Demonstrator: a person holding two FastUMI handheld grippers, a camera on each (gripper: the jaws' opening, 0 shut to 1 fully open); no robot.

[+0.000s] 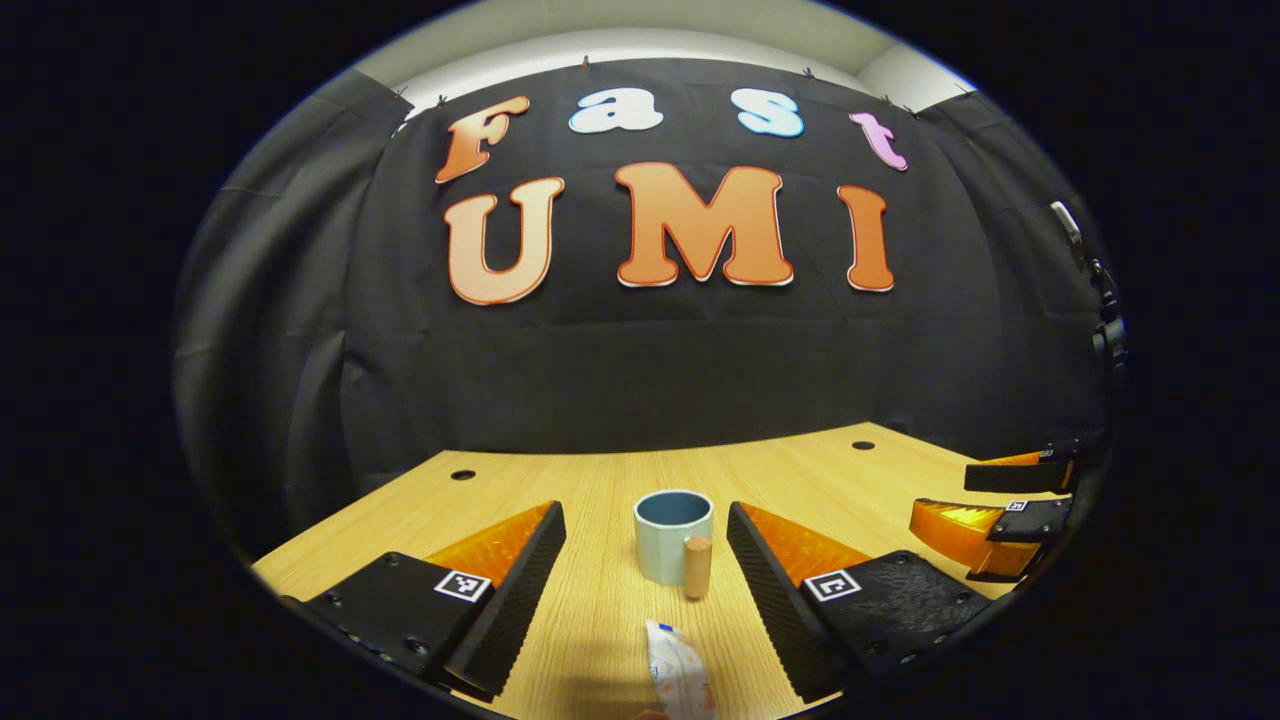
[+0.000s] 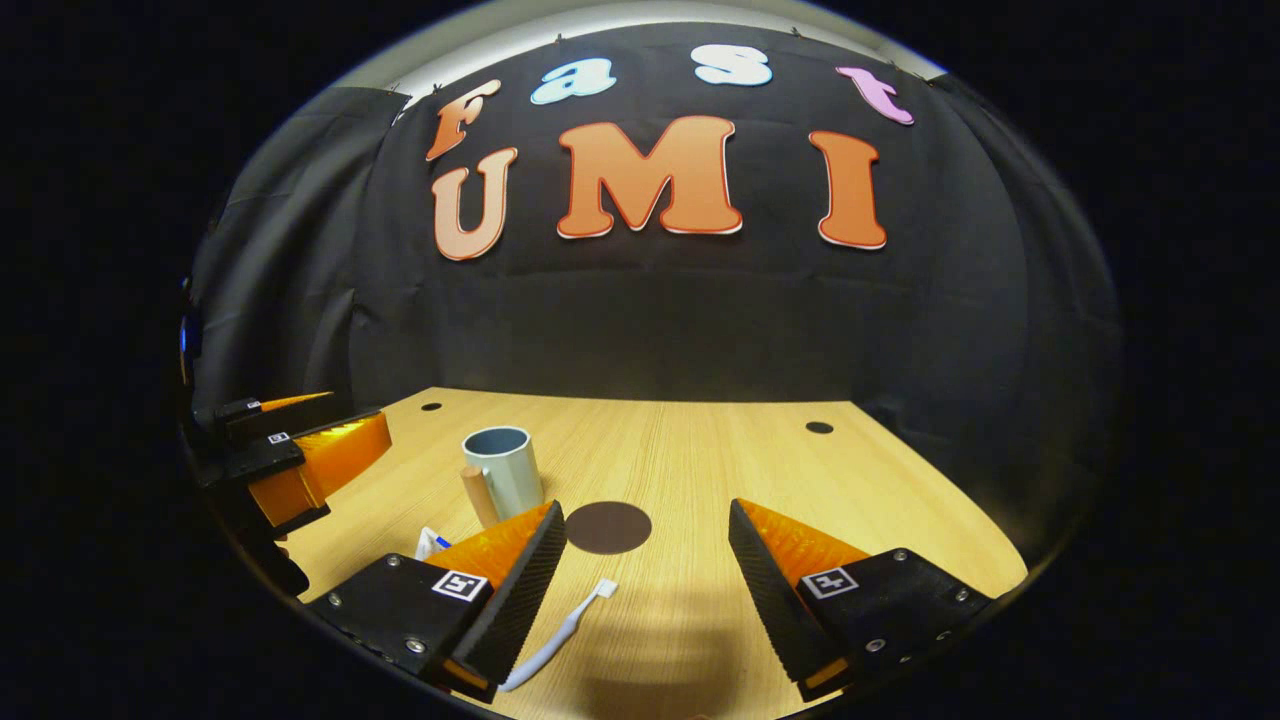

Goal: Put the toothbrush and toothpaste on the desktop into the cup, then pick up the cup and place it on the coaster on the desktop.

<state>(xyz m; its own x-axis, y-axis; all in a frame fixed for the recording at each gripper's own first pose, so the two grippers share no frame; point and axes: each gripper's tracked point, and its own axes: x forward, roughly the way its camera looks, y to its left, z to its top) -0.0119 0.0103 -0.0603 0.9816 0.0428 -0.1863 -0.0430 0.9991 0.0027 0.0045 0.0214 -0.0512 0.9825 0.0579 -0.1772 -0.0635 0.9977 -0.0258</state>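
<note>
A pale blue cup (image 1: 672,533) with a wooden handle (image 1: 697,567) stands upright on the wooden desktop (image 1: 600,480), straight ahead of my open left gripper (image 1: 646,540). The toothpaste tube (image 1: 680,678) lies flat just below the cup, between the left fingers. In the right gripper view the cup (image 2: 503,468) stands left of centre, with a dark round coaster (image 2: 608,527) to its right. A white toothbrush (image 2: 558,637) lies on the desk beside the left finger of my open right gripper (image 2: 646,540). A corner of the toothpaste (image 2: 431,543) peeks out behind that finger.
The other gripper (image 1: 1000,520) sits at the right edge of the left gripper view, and at the left edge (image 2: 290,455) of the right gripper view. Small round holes (image 2: 819,427) mark the desk's far corners. The black cloth wall closes the back.
</note>
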